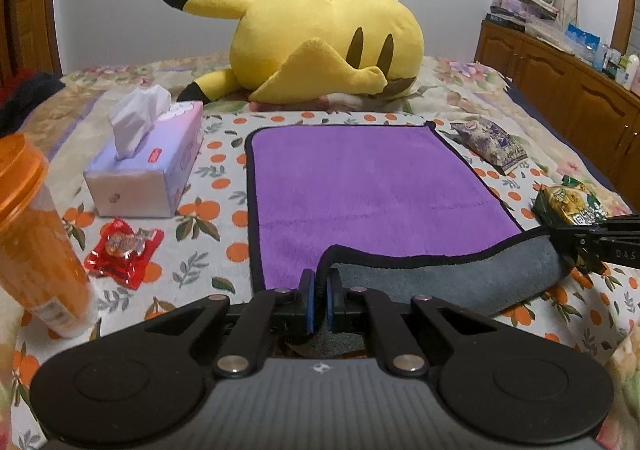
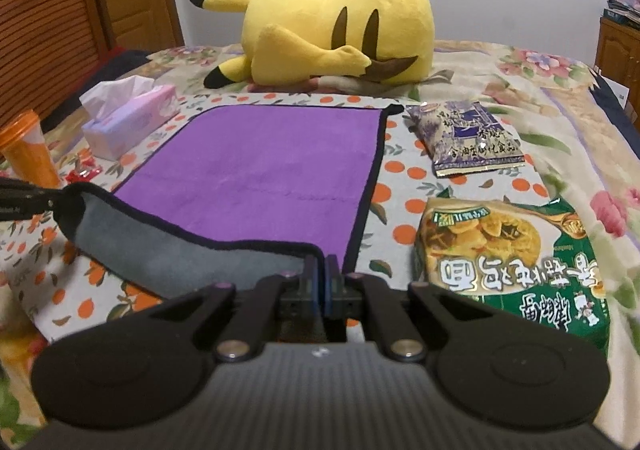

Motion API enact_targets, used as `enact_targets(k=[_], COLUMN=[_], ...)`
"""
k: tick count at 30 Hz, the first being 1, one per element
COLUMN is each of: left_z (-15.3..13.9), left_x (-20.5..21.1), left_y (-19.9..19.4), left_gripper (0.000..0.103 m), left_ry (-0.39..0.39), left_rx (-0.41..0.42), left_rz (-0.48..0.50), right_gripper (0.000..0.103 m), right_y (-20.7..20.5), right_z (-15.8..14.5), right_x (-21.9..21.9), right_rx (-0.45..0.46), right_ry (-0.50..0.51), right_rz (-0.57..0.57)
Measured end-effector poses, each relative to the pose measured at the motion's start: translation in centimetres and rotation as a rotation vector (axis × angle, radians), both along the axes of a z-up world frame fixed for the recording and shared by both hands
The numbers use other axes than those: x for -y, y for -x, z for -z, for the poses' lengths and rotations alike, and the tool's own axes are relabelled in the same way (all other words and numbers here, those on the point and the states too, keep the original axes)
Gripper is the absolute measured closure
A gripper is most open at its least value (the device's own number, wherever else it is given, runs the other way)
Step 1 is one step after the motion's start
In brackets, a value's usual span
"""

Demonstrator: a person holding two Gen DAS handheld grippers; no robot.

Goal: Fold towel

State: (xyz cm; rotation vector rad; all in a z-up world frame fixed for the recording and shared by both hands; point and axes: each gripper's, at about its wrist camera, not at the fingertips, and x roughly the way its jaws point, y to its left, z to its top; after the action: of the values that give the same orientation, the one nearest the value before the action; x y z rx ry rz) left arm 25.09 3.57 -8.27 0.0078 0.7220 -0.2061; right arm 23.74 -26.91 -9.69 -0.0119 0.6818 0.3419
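A purple towel (image 1: 360, 185) with a black hem and a grey underside lies on the orange-print cloth on the bed; it also shows in the right wrist view (image 2: 260, 165). My left gripper (image 1: 320, 290) is shut on the towel's near left corner. My right gripper (image 2: 322, 278) is shut on the near right corner, and it shows at the right edge of the left wrist view (image 1: 592, 246). The near edge is lifted between them and turned over, so the grey underside (image 1: 440, 282) faces up.
A yellow plush toy (image 1: 320, 45) lies beyond the towel. A tissue box (image 1: 148, 165), an orange cup (image 1: 36, 242) and a red candy wrapper (image 1: 124, 246) are on the left. A purple snack bag (image 2: 468, 137) and a green noodle packet (image 2: 512, 250) are on the right. Wooden cabinets (image 1: 568, 89) stand far right.
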Motion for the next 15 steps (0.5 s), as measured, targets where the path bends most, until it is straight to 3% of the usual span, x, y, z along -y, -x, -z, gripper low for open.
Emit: enact_targets(k=[15], left_z=[-2.2], left_x=[0.0], left_y=[-0.5], left_gripper=[0.092], left_ry=[0.039], left_rx=[0.057], left_rz=[0.003], right_gripper=[0.1], right_y=[-0.6], right_z=[-1.2], right_x=[0.5], right_rx=[0.066], right_ry=[-0.043], right_rz=[-0.009])
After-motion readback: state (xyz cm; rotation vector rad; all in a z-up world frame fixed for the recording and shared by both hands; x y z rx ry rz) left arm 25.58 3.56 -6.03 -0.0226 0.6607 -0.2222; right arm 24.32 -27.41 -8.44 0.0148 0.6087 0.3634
